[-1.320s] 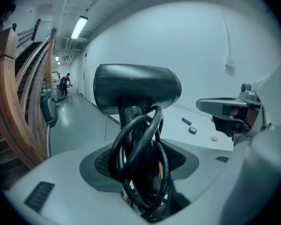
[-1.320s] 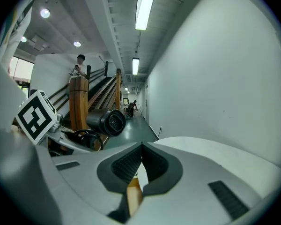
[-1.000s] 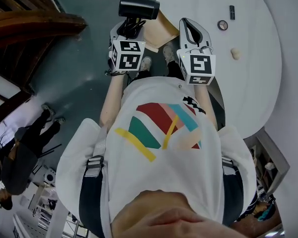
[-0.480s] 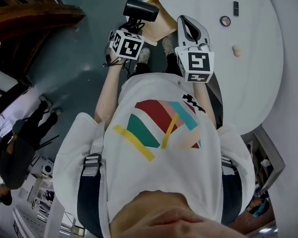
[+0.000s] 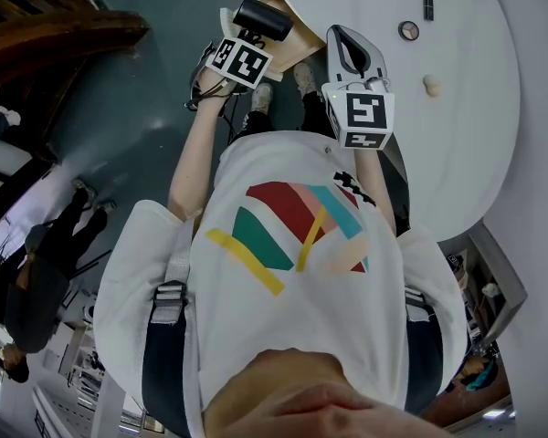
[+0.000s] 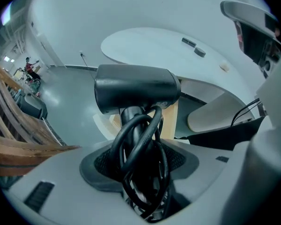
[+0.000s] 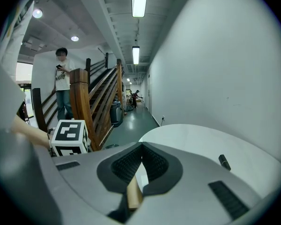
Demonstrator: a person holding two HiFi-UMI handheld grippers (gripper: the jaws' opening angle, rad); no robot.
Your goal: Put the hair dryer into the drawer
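My left gripper [image 5: 249,38] is shut on the black hair dryer [image 5: 263,18], gripping its handle with the black cord wound round it. It points down over the open light-wood drawer [image 5: 297,48] under the white round table [image 5: 457,108]. In the left gripper view the hair dryer [image 6: 136,86] stands upright between the pads of the left gripper [image 6: 138,158], with the drawer's wood [image 6: 171,121] behind it. My right gripper [image 5: 340,33] hovers beside the drawer with its tips together. The right gripper [image 7: 141,145] holds nothing; wood shows through the gap below the tips.
On the table lie a round item [image 5: 408,31], a dark bar [image 5: 427,6] and a beige lump [image 5: 431,85]. A wooden staircase [image 5: 55,35] runs at the left. Bystanders [image 5: 36,272] stand on the grey floor, one by the stairs [image 7: 62,88].
My left gripper has sunk with the hair dryer toward the drawer and tilted to point more steeply down. The right gripper has kept still.
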